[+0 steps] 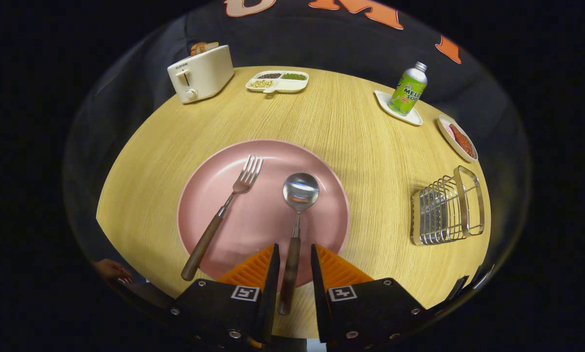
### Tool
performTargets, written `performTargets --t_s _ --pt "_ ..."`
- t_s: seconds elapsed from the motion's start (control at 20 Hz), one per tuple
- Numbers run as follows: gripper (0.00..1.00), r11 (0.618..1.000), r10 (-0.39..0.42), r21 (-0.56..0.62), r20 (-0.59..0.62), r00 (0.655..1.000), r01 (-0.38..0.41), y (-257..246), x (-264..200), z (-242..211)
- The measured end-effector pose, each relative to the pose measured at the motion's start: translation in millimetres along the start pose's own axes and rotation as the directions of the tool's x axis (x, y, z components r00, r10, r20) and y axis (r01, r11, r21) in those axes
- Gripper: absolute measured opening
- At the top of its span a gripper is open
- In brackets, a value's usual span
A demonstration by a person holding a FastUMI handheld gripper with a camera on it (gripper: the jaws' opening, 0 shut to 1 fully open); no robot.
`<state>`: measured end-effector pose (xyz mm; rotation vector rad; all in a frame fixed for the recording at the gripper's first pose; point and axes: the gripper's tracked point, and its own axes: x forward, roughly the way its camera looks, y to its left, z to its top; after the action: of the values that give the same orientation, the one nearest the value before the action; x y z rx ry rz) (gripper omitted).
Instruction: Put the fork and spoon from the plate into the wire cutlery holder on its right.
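The gripper [292, 254] is open, its 2 fingers straddling the spoon [297, 215] handle without pressing it. Spoon and fork [224, 215] lie on the plate [253, 161]; the holder [446, 208] stands right. Closing off-centre could skid the handle sideways.

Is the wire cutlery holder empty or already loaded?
Empty: the wire cutlery holder shows only bare wires. Fork and spoon lie on the plate.
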<state>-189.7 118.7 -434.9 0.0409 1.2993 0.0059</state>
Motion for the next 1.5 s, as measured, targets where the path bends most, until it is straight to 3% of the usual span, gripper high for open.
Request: performTargets --t_s 0.3,0.4,0.75,1.5 --pt "0.14 1.0 -0.003 0.005 -0.044 0.999 0.003 -1 5 -3" --pt "0.1 0.999 0.033 0.039 -0.045 0.998 -0.031 3 -1 -1" --pt "0.09 0.995 0.042 0.093 0.051 0.998 -0.047 -23 -38 29" --pt "0.11 0.996 0.05 -0.063 -0.07 0.996 -0.055 -2 12 7"
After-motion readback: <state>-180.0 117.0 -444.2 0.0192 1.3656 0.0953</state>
